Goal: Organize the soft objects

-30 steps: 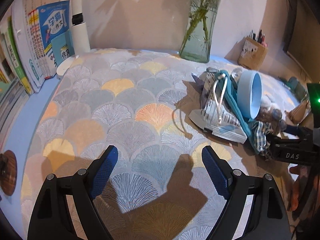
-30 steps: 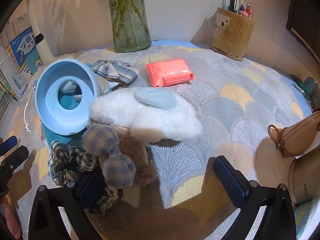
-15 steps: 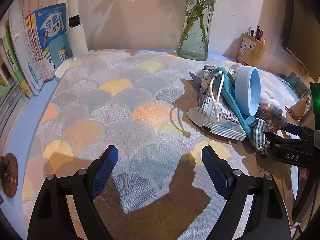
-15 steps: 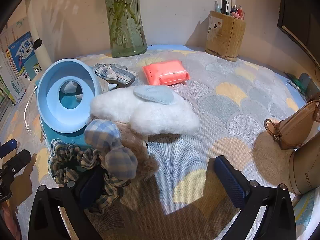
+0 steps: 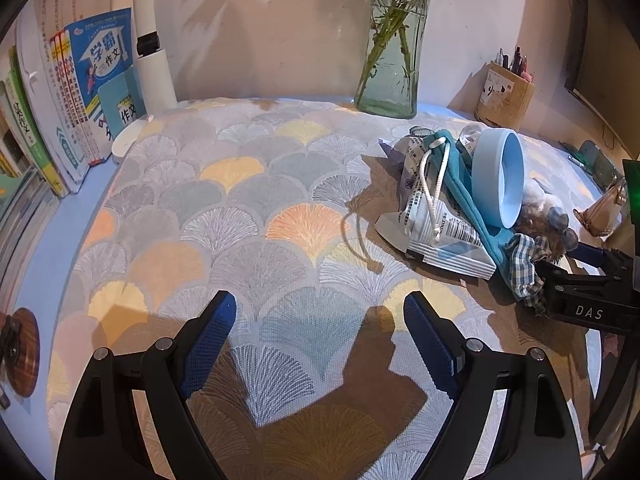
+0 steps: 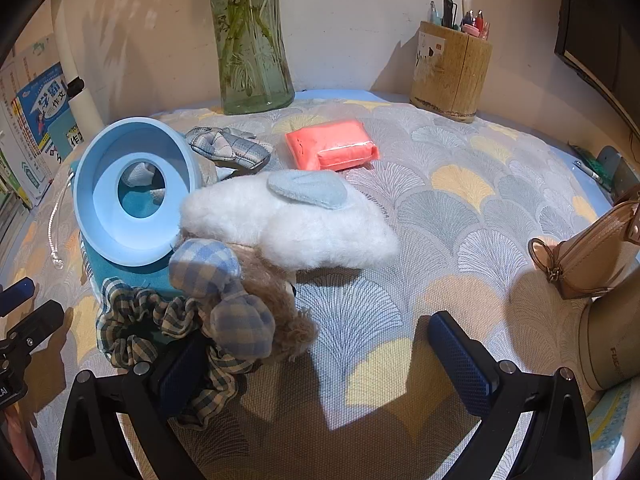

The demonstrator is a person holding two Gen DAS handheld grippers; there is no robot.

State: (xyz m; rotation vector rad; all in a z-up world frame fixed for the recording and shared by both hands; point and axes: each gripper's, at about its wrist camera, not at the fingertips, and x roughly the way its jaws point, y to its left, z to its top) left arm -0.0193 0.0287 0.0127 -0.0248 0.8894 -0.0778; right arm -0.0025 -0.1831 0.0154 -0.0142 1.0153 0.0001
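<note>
A heap of soft things lies on the patterned mat [image 5: 248, 216]. In the right wrist view I see a white fluffy plush [image 6: 296, 224], a brown plush with a blue plaid bow [image 6: 224, 292], a plaid scrunchie [image 6: 136, 320], a teal cloth [image 6: 132, 276] and a plaid pouch [image 6: 228, 148]. My right gripper [image 6: 320, 354] is open; its left finger lies against the scrunchie. My left gripper [image 5: 320, 332] is open and empty over bare mat, left of the heap [image 5: 460, 208].
A blue plastic ring [image 6: 132, 188] leans on the heap. A pink packet [image 6: 332, 148], glass vase [image 6: 252, 40], pen holder [image 6: 452, 64], tan bag [image 6: 588, 252] and beige cylinder [image 6: 612, 344] stand around. Books [image 5: 68, 100] and a white lamp post [image 5: 152, 60] are at left.
Both grippers have drawn back and up a little, so the scene looks slightly farther. Both stay open; nothing was grasped.
</note>
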